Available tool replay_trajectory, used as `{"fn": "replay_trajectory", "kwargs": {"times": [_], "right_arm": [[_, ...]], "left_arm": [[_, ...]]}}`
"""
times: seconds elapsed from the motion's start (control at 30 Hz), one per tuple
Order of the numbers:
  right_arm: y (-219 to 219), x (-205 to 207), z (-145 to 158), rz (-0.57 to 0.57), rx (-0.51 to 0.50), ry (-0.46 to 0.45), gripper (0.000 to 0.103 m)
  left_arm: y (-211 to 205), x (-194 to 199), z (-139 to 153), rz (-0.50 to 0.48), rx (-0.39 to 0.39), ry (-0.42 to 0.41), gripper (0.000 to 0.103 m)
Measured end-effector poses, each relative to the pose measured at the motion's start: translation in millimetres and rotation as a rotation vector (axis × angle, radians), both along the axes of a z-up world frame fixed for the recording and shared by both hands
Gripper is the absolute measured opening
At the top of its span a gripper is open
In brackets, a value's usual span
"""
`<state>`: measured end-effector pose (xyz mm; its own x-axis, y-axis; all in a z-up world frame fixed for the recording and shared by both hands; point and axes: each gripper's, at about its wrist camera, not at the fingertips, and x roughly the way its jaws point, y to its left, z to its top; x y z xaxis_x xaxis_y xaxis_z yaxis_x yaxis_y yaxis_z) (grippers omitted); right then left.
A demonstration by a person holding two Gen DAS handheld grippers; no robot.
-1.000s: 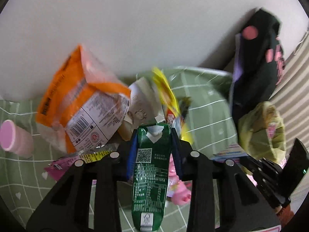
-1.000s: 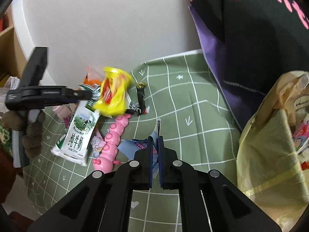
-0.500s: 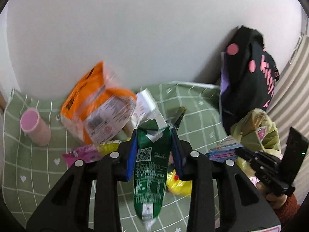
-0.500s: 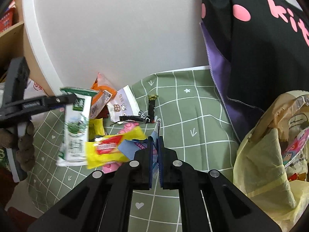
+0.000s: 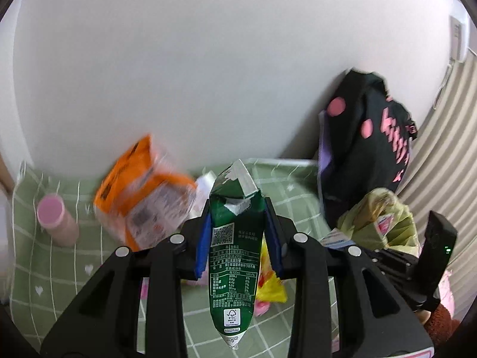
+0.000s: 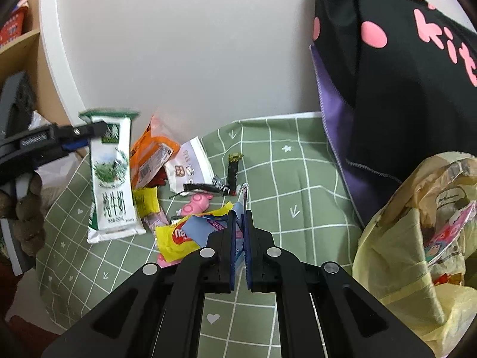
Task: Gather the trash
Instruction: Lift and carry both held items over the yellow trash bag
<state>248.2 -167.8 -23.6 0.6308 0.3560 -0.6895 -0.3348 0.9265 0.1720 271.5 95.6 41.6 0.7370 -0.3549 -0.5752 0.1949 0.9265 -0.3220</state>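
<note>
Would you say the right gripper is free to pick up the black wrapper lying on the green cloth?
Probably not yet: the right gripper is shut on a blue wrapper. The black wrapper lies uncovered just ahead.

Each handheld black plastic two-finger gripper, left (image 5: 237,238) and right (image 6: 238,238), has angular cut-out arms with round silver screw heads at the joints and flat blue pads (image 5: 202,247) lining the fingers. Behind the left one, a fuzzy brown sleeve (image 6: 28,208) covers the person's hand.
</note>
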Motion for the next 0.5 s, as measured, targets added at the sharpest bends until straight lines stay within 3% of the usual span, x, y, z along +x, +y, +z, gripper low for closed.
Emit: {"fn": "replay_trajectory", "kwargs": {"times": [0.23,0.3,0.5], "right_arm": [[-10.3,-2.8,19.9,-0.035,-0.012,-0.062,0.006],[-14.2,-5.9,29.7,-0.044,-0.032,-0.092,0.006],[-38.6,-18.6,69.6,-0.102,-0.069,-0.205,0.006]], "left_arm": [[-27.0,-15.9,51.9,-0.064,0.042,-0.237,0.031],[-37.6,-19.8,67.2,-0.105,0.025,-0.301,0.031],[-75.4,-13.3,98.8,-0.227,-0.062,-0.381,0.031]]}}
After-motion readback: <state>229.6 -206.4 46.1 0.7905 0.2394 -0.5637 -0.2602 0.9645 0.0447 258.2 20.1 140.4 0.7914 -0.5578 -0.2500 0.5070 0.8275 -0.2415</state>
